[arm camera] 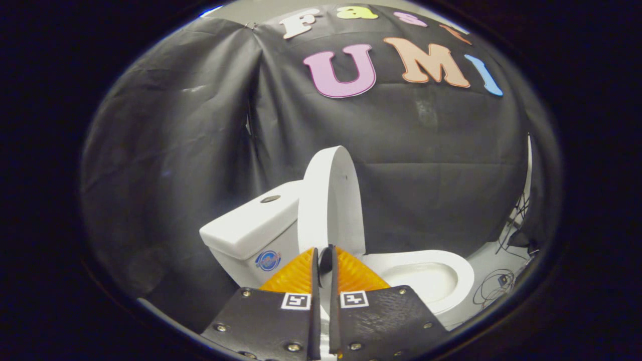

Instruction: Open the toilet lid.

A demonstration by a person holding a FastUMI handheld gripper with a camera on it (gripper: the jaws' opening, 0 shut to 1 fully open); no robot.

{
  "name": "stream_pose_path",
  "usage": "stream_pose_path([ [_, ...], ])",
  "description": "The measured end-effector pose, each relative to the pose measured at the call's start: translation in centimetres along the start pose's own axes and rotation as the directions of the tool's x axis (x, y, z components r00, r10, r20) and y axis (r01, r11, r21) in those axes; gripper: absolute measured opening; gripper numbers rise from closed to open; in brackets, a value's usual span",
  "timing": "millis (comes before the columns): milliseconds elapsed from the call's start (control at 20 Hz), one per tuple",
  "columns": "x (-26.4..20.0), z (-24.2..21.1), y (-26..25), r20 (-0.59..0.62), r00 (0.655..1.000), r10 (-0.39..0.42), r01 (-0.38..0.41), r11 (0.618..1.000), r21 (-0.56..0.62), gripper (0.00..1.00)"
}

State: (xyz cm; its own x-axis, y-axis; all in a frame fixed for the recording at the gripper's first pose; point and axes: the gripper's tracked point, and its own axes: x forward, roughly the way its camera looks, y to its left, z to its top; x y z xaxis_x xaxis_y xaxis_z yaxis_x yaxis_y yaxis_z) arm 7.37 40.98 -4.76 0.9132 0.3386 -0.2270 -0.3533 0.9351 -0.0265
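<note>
White toilet lid (328, 200) upright beyond nearly closed tool (323, 258); tank sticker (268, 260) unreadable.

The gripper (324, 260) is two black textured plates with silver screws along the edges, a small black-and-white square marker on each, and ribbed translucent orange fingers (297, 275) sticking out the far end.

pale floor (494, 260), toilet (426, 276), cables (494, 288)

You see the white toilet lid (331, 200) raised upright, leaning by the tank (251, 228), bowl (426, 276) uncovered.
</note>
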Motion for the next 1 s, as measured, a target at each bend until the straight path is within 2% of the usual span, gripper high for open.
stream_pose_path([
  [650,0.9,-0.4,2.8,0.019,0.999,0.042,-0.042,0.999,-0.022,0.07],
  [1000,1.1,-0.4,2.8,0.012,0.998,0.057,-0.057,0.998,0.024,0.07],
])
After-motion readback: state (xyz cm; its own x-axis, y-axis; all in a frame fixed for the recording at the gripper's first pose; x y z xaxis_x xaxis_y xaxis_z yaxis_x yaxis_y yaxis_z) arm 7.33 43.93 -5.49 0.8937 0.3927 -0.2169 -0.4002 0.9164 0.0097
